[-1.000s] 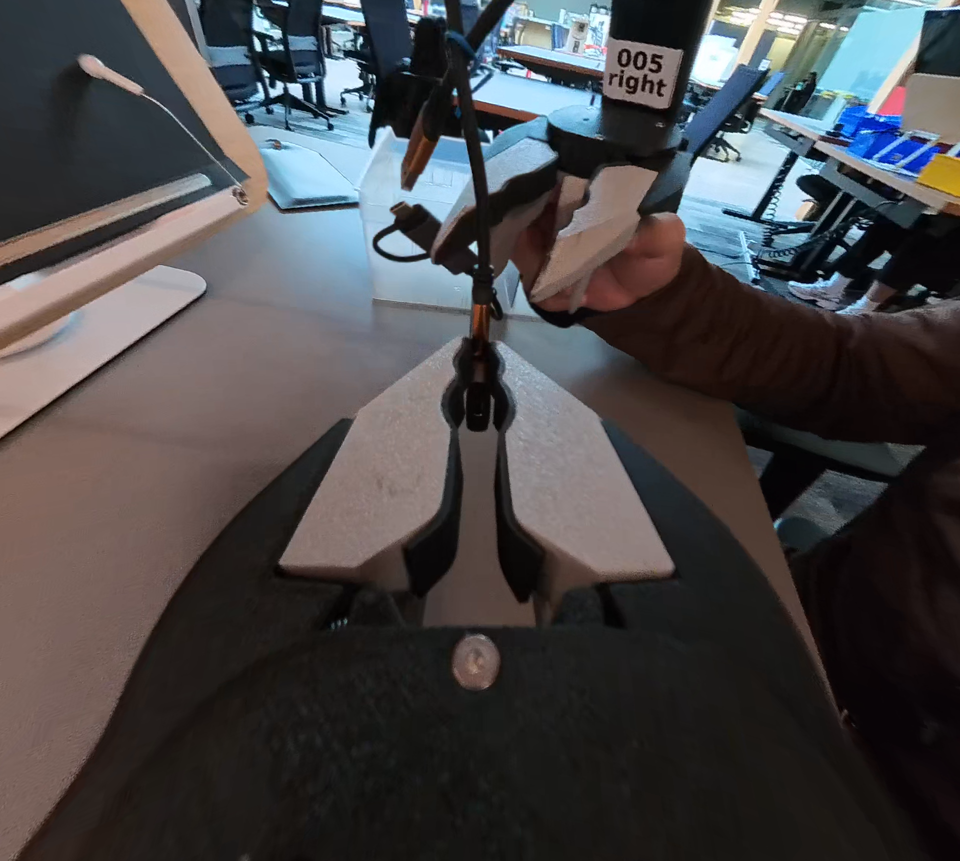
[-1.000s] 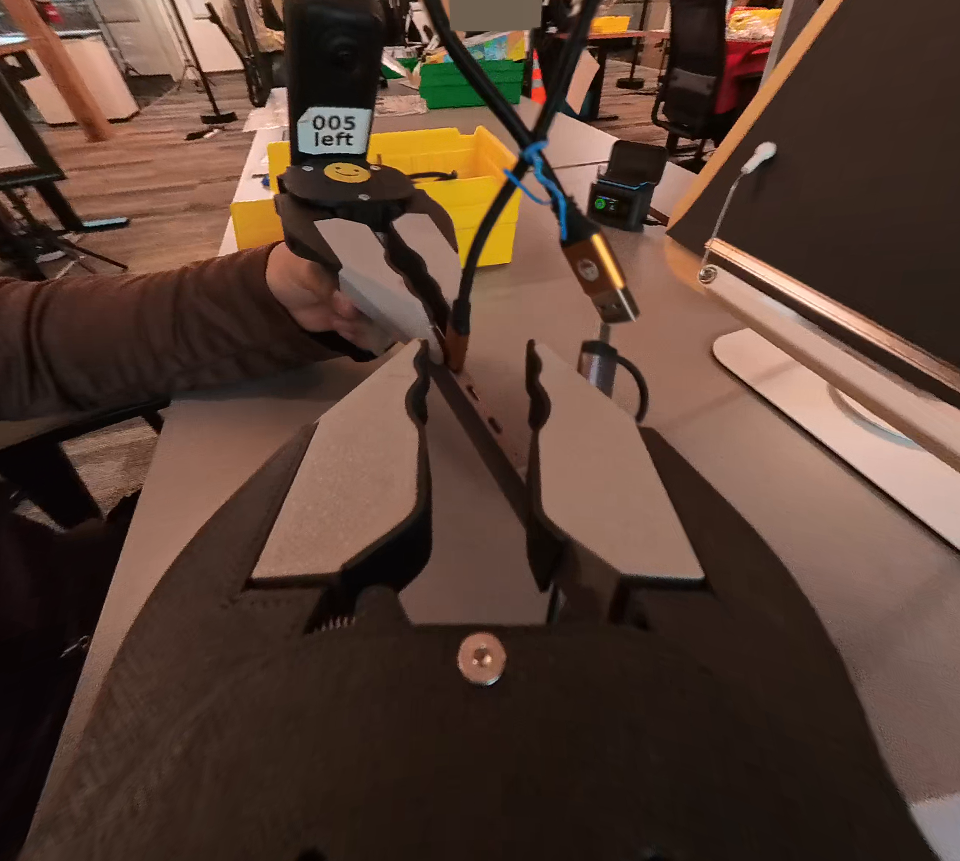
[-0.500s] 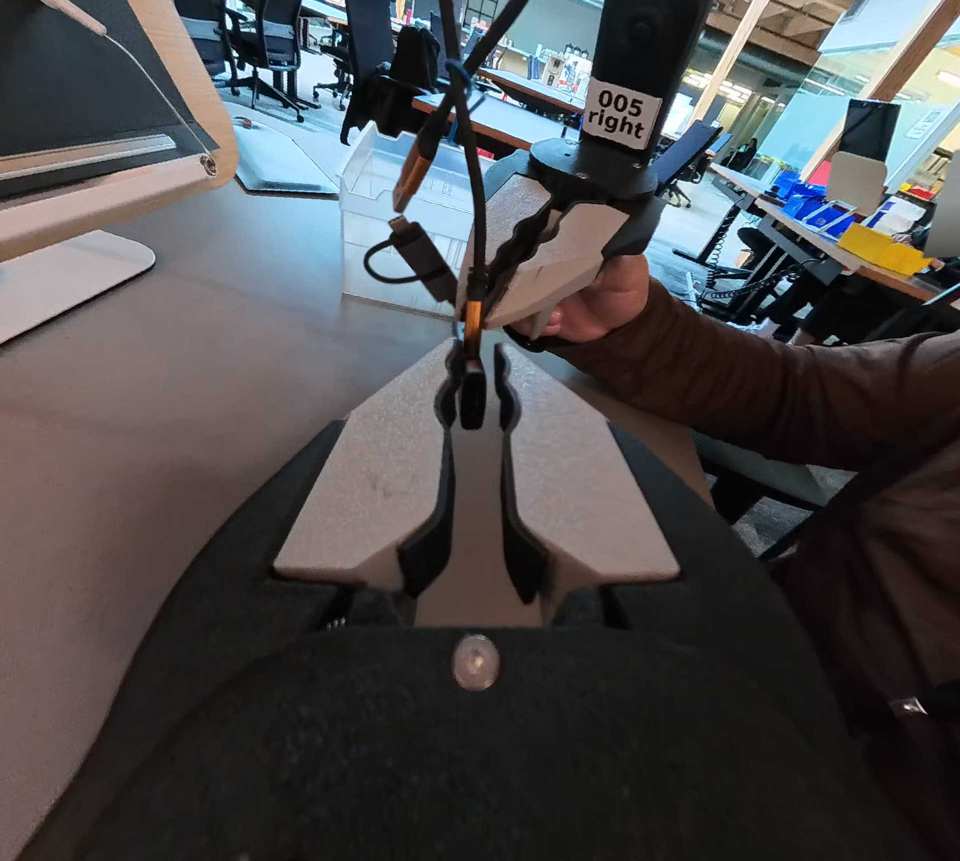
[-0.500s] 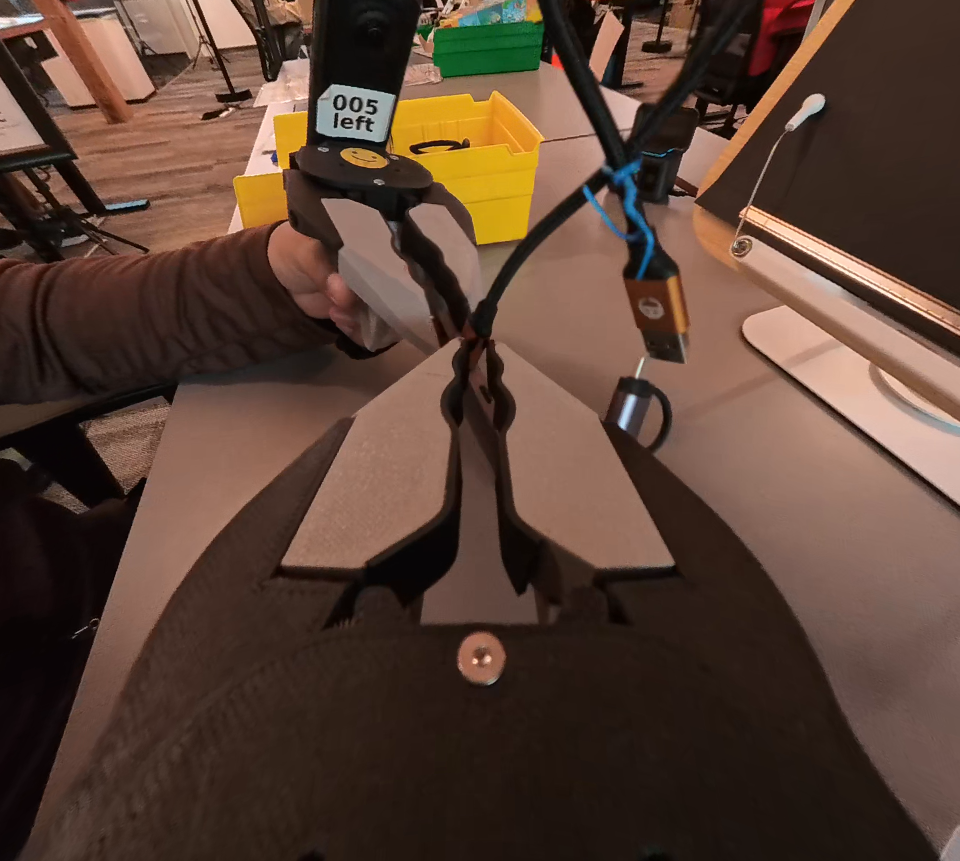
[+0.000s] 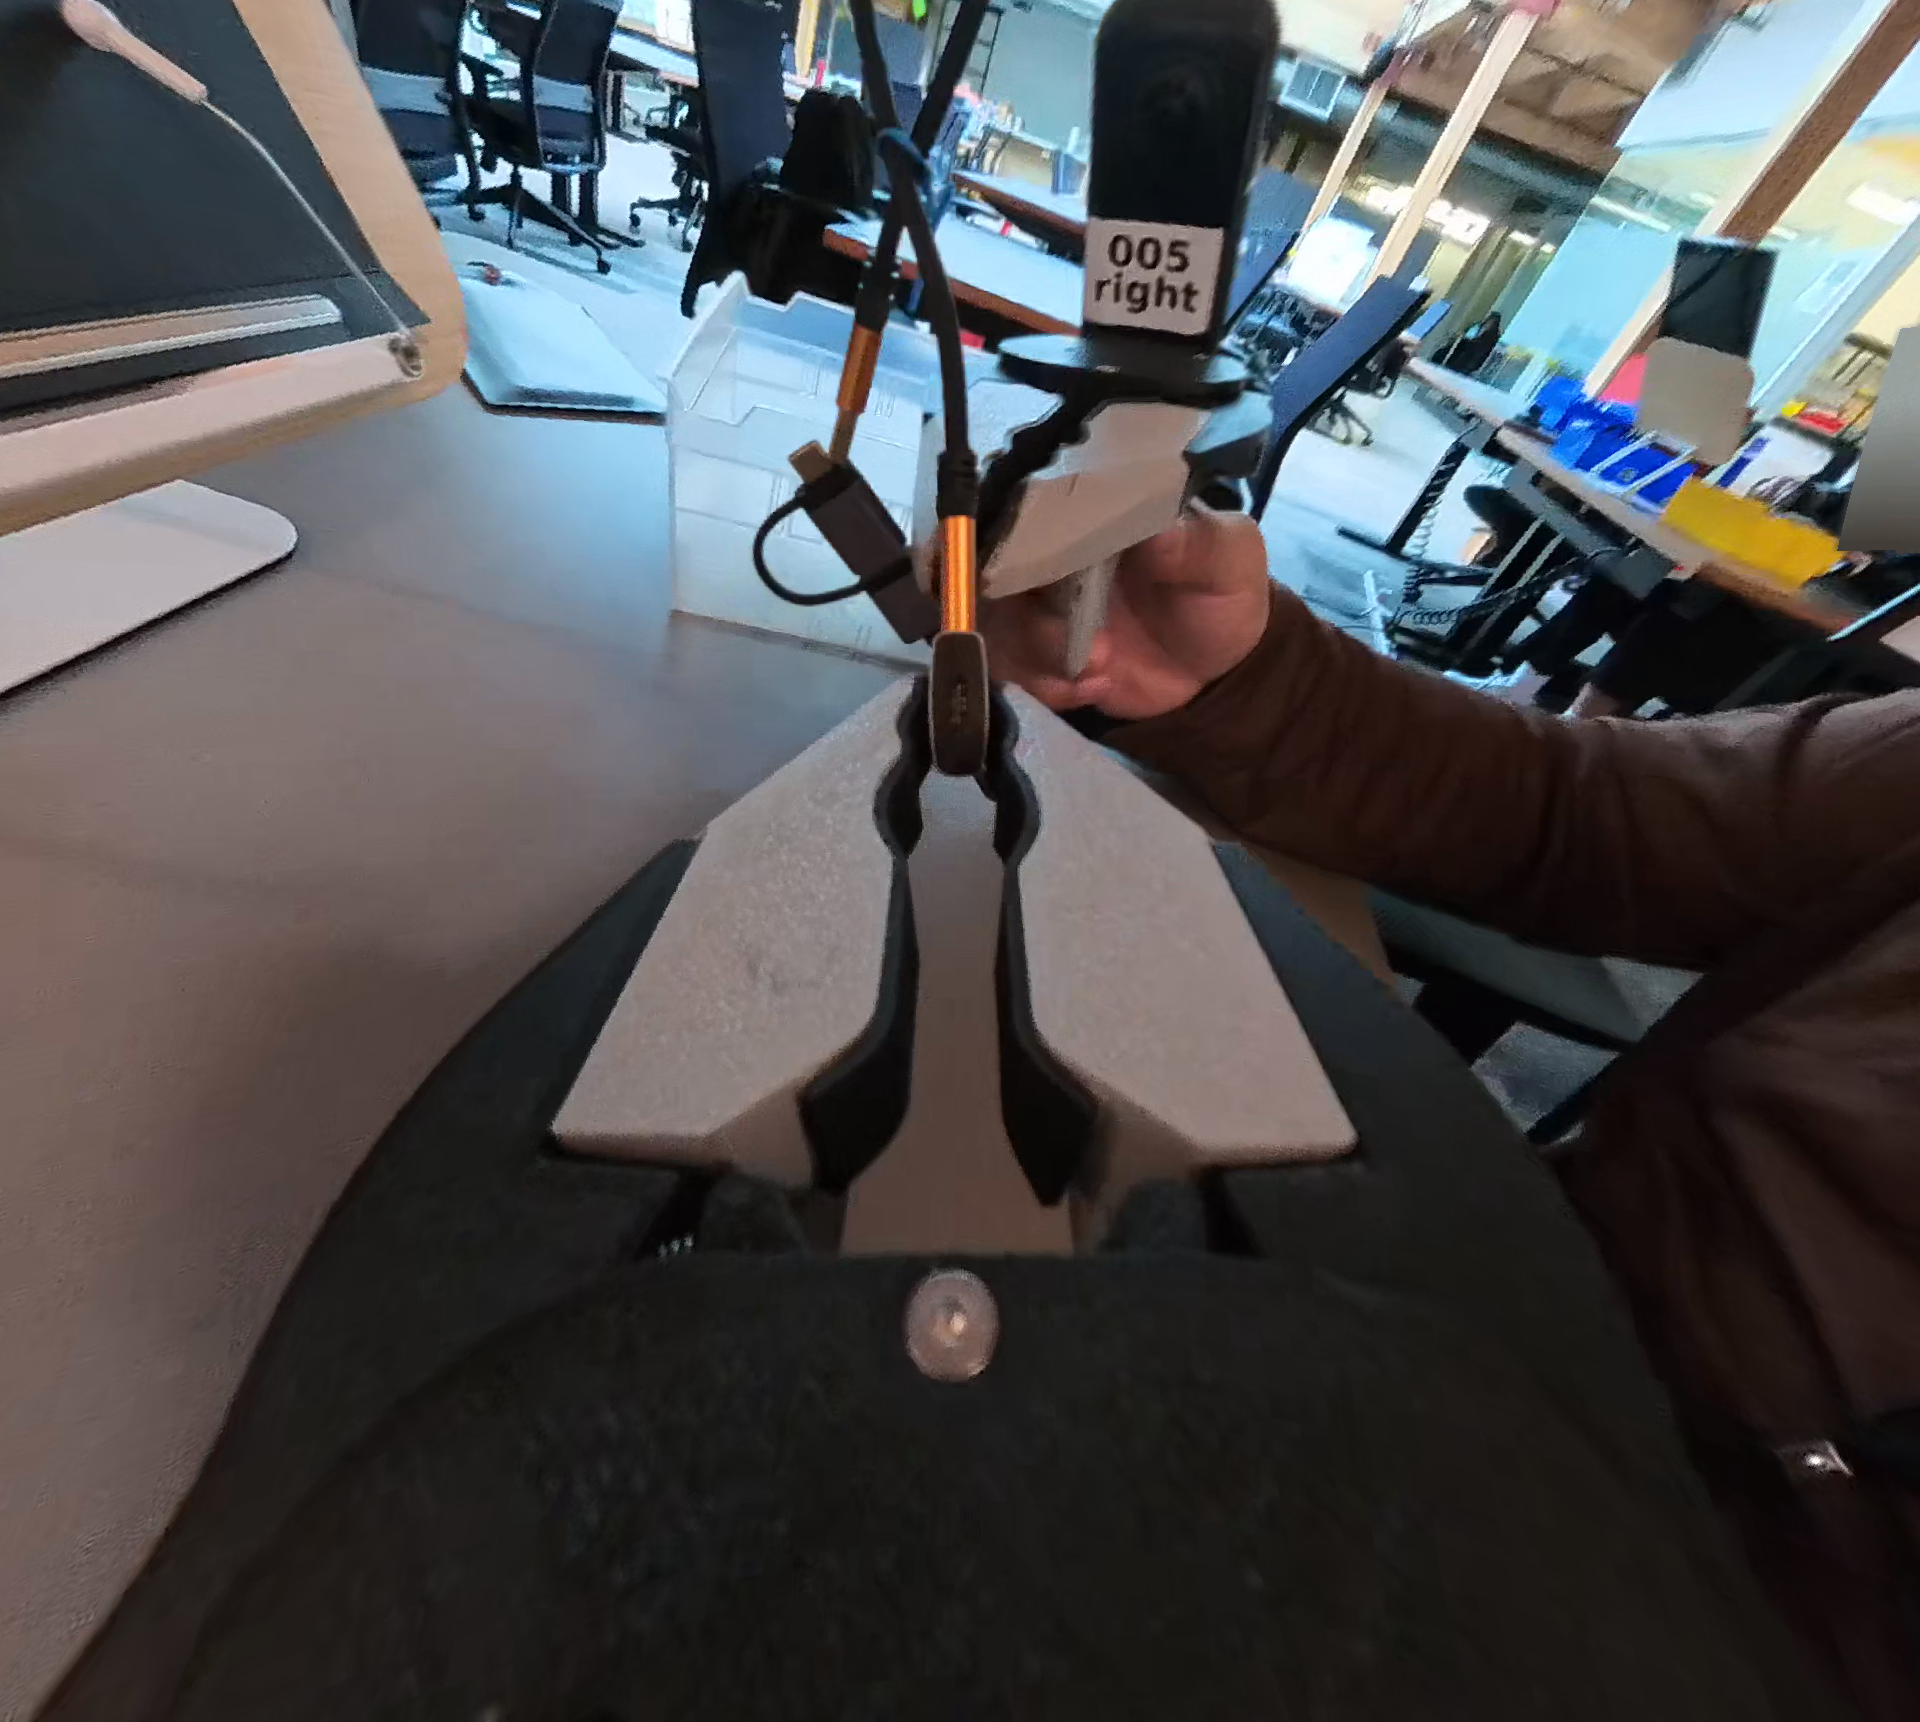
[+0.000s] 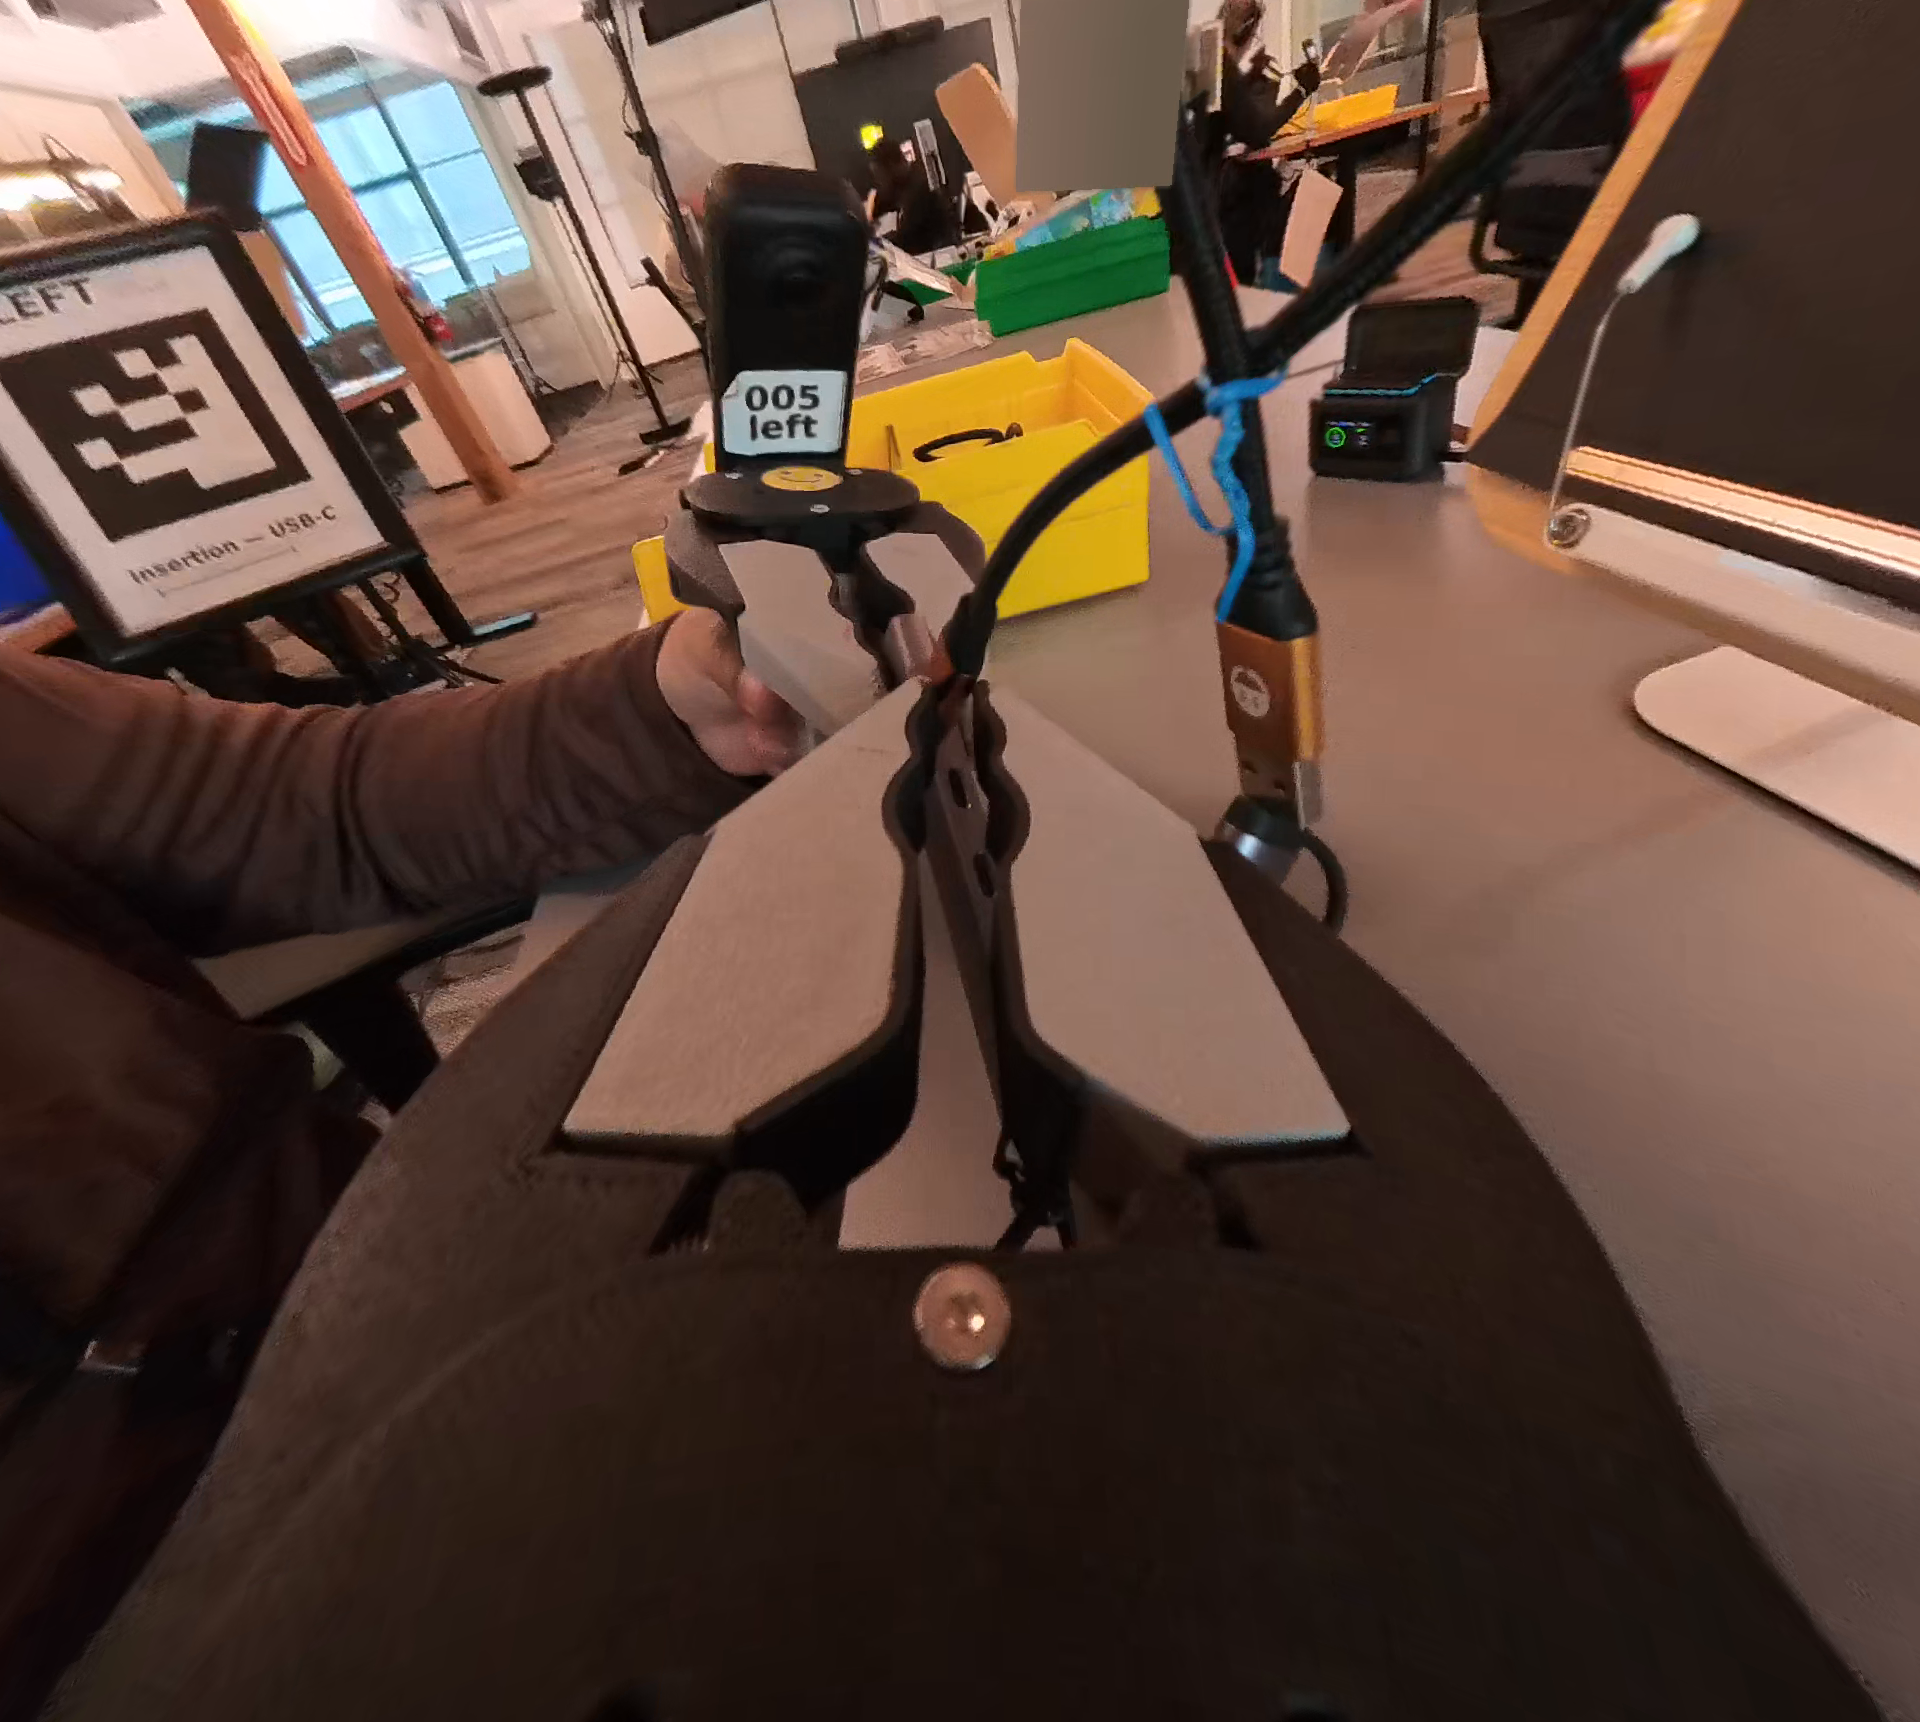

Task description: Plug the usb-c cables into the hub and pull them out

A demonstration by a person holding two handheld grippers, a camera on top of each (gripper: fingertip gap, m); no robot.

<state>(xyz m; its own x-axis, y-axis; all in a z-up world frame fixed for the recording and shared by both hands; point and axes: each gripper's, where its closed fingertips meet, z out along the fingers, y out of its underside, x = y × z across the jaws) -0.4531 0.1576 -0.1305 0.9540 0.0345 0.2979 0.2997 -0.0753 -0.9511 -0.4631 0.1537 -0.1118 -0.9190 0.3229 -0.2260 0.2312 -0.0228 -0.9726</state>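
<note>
While both grippers were closed on the thin, rigid hub [image 6: 961,805], the left gripper [image 5: 956,737] pinched its end and the right gripper [image 6: 956,737] its flank. The plugged cable [image 5: 956,566] looked stiff; I'd have gripped its hard orange shell.

Hub [image 6: 961,799] between monitor [image 6: 1766,238], bin [image 6: 1039,467]

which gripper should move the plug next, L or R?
Left. The left gripper is shut on the cable plug, right at the end of the hub. The right gripper is shut on the hub, so it likely just braces.
</note>
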